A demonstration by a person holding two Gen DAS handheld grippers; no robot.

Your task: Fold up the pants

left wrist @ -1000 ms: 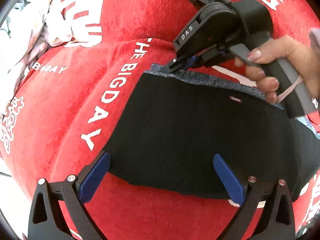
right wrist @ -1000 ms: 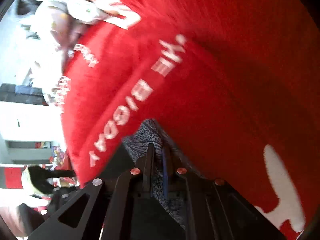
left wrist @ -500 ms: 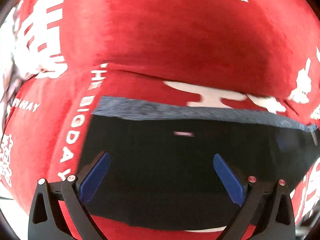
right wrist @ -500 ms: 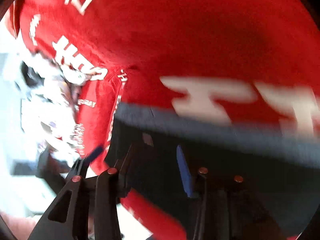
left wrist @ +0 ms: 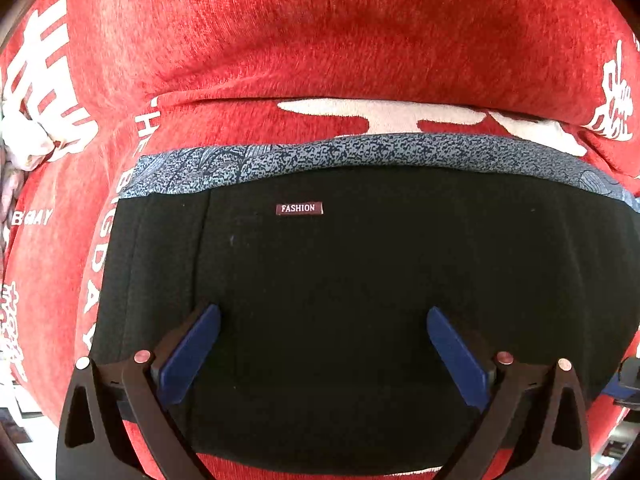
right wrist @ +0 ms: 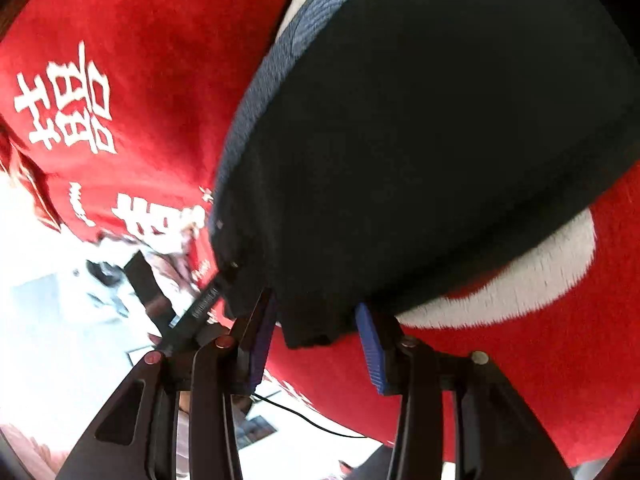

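Left claw (left wrist: 322,354), nearest in its own view: blue pads spread wide, holding nothing, poised over the middle of the black pants (left wrist: 360,300). The wide spread suggests that it is free to press or take a new hold, not carrying cloth.

Right claw (right wrist: 316,344), nearest in its own view: pads parted, with a corner of the pants (right wrist: 420,140) lying in the gap between them. Neither pad can be seen pressing the cloth, so the corner appears bracketed, not pinched. This placement at a corner would suit taking hold for a further fold, or leaving a fold just laid; which of the two cannot be told.

Pants: lie flat as a broad dark rectangle on the red blanket (left wrist: 320,40), already doubled into a compact shape by the look of the straight edges. A small label (left wrist: 299,208) reading FASHION sits on the upper face. Along the far edge runs a speckled blue-grey band (left wrist: 360,152), probably the waistband or an inner layer showing past the top layer.

Surface: the red blanket is plush, printed with white characters and the words THE BIGDAY (left wrist: 94,264), and rises in a soft ridge beyond the pants, as over a cushion or bed.

Room: at the left margin a crumpled pale cloth (left wrist: 24,148) rests on the blanket. Below the blanket edge in the right view a bright floor (right wrist: 60,340) and a thin dark cable (right wrist: 312,424) show, blurred.
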